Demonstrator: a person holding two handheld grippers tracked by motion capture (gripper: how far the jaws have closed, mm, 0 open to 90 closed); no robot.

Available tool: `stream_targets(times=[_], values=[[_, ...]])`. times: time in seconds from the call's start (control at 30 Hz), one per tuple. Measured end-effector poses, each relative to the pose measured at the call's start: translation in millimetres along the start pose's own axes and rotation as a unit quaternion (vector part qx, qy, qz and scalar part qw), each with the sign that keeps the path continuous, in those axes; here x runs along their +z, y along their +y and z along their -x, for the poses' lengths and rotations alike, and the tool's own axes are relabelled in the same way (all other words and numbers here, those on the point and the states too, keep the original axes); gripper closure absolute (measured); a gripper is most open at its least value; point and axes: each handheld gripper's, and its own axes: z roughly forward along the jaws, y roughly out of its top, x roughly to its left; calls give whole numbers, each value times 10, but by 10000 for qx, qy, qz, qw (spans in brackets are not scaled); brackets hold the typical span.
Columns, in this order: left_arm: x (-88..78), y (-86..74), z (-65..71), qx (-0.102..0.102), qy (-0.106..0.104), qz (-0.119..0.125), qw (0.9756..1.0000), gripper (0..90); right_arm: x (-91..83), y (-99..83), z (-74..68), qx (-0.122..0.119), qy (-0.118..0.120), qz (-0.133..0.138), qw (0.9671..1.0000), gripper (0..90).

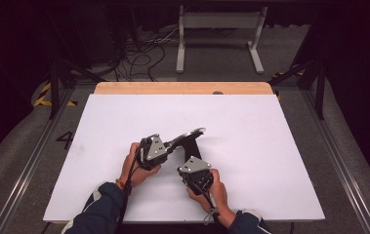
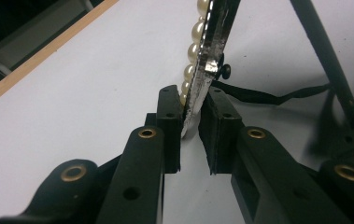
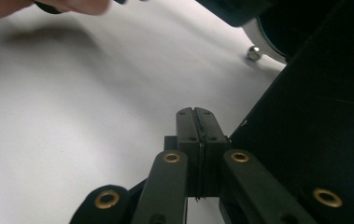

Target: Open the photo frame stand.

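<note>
Item: pearl-edged frame [image 2: 207, 51], held over the middle of the white worktop [image 1: 251, 126].
Left tongs [image 2: 192, 122] were clamped on the frame's silver rim, pearls along one side. Right tongs [image 3: 196, 122] were pressed together on a thin black edge of its black back panel [image 3: 315, 121], near the front edge.

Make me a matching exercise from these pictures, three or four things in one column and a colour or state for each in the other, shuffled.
Things:
1. left gripper
2. right gripper
3. row of round pearl beads
4. flat white table top

States or colours:
A. jaws pressed together
B. cream, edging a shiny silver-rimmed frame
C. plain white, wooden strip at far edge
D. pinching the frame's rim

Pairs: 1-D, 2-A, 3-B, 4-C
</note>
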Motion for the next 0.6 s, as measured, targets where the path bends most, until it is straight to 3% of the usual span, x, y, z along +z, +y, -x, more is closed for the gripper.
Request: stream_targets(times=[0.07,0.17,0.6], values=[[-24,8,-4,44,-51,8,10000,798,-10,-6,44,74,2,-9,10000,900],[-23,4,-6,12,-77,22,10000,798,-19,-18,103,129,189,1,9997,900],[-27,23,20,109,-109,-27,9999,797,-45,-48,236,216,212,-83,9995,900]])
